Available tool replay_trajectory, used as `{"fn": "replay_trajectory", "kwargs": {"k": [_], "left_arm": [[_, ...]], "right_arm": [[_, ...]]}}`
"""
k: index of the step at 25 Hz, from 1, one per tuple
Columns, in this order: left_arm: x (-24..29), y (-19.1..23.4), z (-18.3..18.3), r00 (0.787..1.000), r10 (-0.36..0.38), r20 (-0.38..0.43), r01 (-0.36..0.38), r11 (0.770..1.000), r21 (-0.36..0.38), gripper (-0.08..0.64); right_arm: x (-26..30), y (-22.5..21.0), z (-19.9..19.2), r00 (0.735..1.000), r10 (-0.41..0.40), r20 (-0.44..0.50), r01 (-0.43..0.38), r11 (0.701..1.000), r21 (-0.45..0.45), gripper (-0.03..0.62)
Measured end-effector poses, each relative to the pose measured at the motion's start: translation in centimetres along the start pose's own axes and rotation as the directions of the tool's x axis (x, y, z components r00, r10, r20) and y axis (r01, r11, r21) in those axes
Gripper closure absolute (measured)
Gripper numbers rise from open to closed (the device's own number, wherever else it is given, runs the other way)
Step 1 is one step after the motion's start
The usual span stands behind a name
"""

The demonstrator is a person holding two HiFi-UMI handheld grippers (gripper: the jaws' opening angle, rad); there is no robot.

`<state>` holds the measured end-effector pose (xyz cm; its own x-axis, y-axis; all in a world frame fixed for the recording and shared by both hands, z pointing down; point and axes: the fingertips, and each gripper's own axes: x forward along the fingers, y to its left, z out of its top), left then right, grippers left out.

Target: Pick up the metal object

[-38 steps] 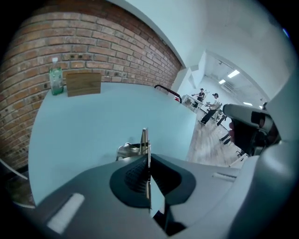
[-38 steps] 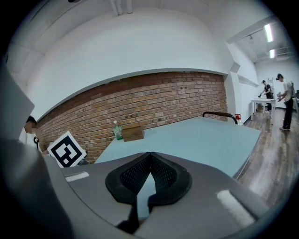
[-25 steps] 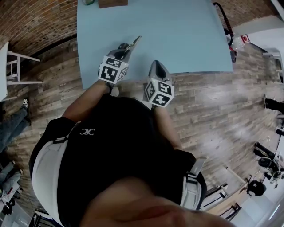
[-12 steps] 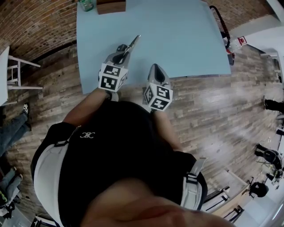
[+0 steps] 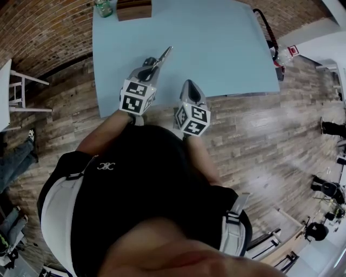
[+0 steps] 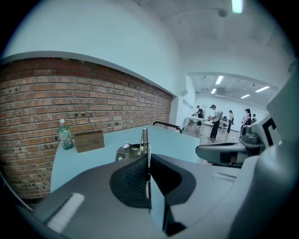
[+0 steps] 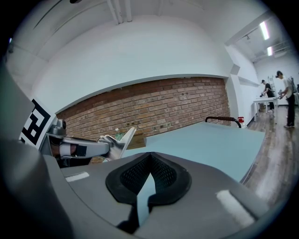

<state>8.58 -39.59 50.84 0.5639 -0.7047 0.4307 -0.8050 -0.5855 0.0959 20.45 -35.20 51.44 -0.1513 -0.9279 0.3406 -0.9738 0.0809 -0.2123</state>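
My left gripper [image 5: 152, 64] hangs over the near left part of the light blue table [image 5: 221, 43], shut on the metal object [image 5: 162, 55], a thin shiny piece that sticks out forward past the jaws. In the left gripper view the metal object [image 6: 144, 137] stands upright, pinched between the black pads [image 6: 135, 175]. My right gripper [image 5: 189, 86] is beside it at the table's near edge, shut with nothing in it. The right gripper view shows its pads [image 7: 163, 172] meeting at the tip, with the left gripper [image 7: 86, 147] and the metal object [image 7: 117, 139] to the left.
A green-capped bottle [image 5: 104, 7] and a wooden box [image 5: 134, 8] stand at the table's far left edge. A black chair back [image 5: 268, 26] is at the table's right side and a white stool [image 5: 19, 86] on the floor to the left. People stand far off [image 6: 215, 120].
Both grippers have drifted slightly forward over the table, the left one still holding the metal object. The bottle and box have come further into the head view.
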Motion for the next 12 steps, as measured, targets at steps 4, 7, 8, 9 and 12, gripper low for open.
{"fn": "replay_trajectory", "kwargs": {"k": [4,7,8,9,12], "left_arm": [[0.0,-0.2,-0.1,1.0,-0.007,-0.008,0.007,1.0,0.005,0.558],[0.1,-0.3,-0.5,1.0,-0.012,-0.021,0.012,1.0,0.006,0.558],[0.1,-0.3,-0.7,1.0,-0.013,-0.025,0.013,1.0,0.006,0.558],[0.1,-0.3,-0.8,1.0,-0.013,-0.028,0.014,1.0,0.004,0.558],[0.1,-0.2,-1.0,0.999,-0.015,-0.034,0.015,1.0,0.002,0.558]], "right_arm": [[-0.2,0.0,0.0,1.0,-0.003,-0.002,0.003,1.0,0.003,0.58],[-0.4,-0.1,-0.3,1.0,-0.009,-0.003,0.009,1.0,0.009,0.58],[-0.4,-0.1,-0.4,1.0,-0.01,-0.004,0.01,1.0,0.01,0.58],[-0.5,-0.1,-0.5,1.0,-0.011,-0.005,0.011,1.0,0.009,0.58],[-0.5,0.1,-0.6,1.0,-0.013,-0.008,0.013,1.0,0.008,0.58]]}}
